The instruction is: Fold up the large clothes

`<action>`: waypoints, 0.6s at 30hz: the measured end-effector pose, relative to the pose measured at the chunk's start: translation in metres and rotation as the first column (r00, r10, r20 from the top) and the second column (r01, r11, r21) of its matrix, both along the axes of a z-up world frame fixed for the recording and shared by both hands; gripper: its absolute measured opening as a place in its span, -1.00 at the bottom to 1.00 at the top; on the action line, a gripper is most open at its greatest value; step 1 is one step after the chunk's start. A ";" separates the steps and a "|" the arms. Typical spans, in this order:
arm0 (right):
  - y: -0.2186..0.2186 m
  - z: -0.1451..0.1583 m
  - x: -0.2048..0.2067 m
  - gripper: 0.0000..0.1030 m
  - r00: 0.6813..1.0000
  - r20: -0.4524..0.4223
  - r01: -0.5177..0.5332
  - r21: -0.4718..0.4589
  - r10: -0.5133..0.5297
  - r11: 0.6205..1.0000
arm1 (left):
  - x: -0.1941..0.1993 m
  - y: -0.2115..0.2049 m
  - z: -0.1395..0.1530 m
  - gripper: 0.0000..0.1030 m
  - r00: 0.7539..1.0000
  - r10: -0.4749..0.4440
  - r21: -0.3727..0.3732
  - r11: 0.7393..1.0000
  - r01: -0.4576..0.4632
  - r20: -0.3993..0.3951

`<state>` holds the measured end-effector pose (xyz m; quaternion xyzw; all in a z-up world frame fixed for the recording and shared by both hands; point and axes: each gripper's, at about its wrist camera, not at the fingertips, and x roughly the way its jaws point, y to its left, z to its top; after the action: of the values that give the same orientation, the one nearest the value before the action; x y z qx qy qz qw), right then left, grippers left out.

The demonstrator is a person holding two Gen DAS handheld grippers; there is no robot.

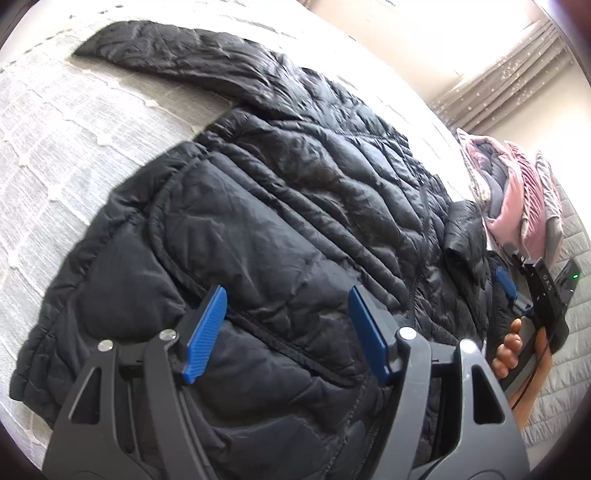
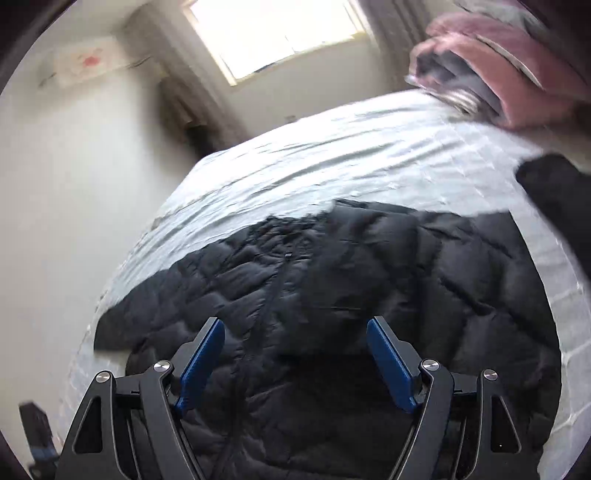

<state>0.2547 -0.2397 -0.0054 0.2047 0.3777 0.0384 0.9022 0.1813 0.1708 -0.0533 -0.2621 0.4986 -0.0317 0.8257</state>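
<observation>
A large black quilted puffer jacket (image 1: 288,206) lies spread on a bed with a pale cover (image 1: 48,133). One sleeve (image 1: 173,55) reaches to the far left. My left gripper (image 1: 288,328) is open and empty, just above the jacket's near part. The right gripper's body (image 1: 546,295) shows at the jacket's right edge, held by a hand. In the right wrist view my right gripper (image 2: 295,358) is open and empty over the same jacket (image 2: 369,280), with the pale bed cover (image 2: 332,155) beyond it.
A pile of pink and grey clothes (image 1: 517,199) sits on the bed at the right; it shows blurred in the right wrist view (image 2: 498,66). A window (image 2: 273,33) and a white wall (image 2: 74,177) lie past the bed.
</observation>
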 end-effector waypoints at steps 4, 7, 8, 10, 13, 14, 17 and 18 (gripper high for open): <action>-0.049 -0.038 0.006 0.56 0.978 -0.136 0.174 0.145 -0.155 0.974 | 0.001 0.000 -0.002 0.34 1.000 0.016 0.047 0.999 -0.015 -0.013; -0.056 -0.055 0.010 0.56 0.966 -0.172 0.228 0.207 -0.194 0.951 | 0.002 -0.001 -0.003 0.34 1.000 0.009 0.046 0.999 -0.008 -0.019; -0.056 -0.053 0.015 0.56 0.967 -0.163 0.228 0.211 -0.196 0.951 | 0.003 -0.001 -0.002 0.34 1.000 0.010 0.049 0.999 -0.009 -0.017; -0.052 -0.047 0.021 0.55 0.973 -0.133 0.214 0.215 -0.189 0.953 | 0.002 0.003 -0.001 0.34 1.000 0.028 0.059 0.998 -0.027 -0.009; -0.032 -0.034 0.040 0.26 0.983 -0.094 0.175 0.184 -0.160 0.967 | 0.002 0.005 -0.003 0.34 0.999 0.037 0.057 0.998 -0.036 -0.016; -0.023 -0.030 0.044 -0.10 0.986 -0.086 0.157 0.150 -0.145 0.976 | 0.003 0.004 -0.004 0.34 0.999 0.034 0.055 0.998 -0.033 -0.020; 0.015 -0.014 0.056 -0.46 0.995 -0.044 0.087 0.019 -0.086 0.996 | 0.005 0.004 -0.007 0.34 0.999 0.031 0.050 0.998 -0.029 -0.031; 0.026 -0.008 0.062 -0.46 0.998 -0.024 0.055 -0.014 -0.055 0.998 | 0.005 0.005 -0.007 0.34 0.999 0.032 0.047 0.998 -0.031 -0.031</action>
<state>0.3172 -0.2134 -0.0138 0.2093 0.3832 0.0084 0.8996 0.1868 0.1755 -0.0601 -0.2510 0.5082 -0.0027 0.8239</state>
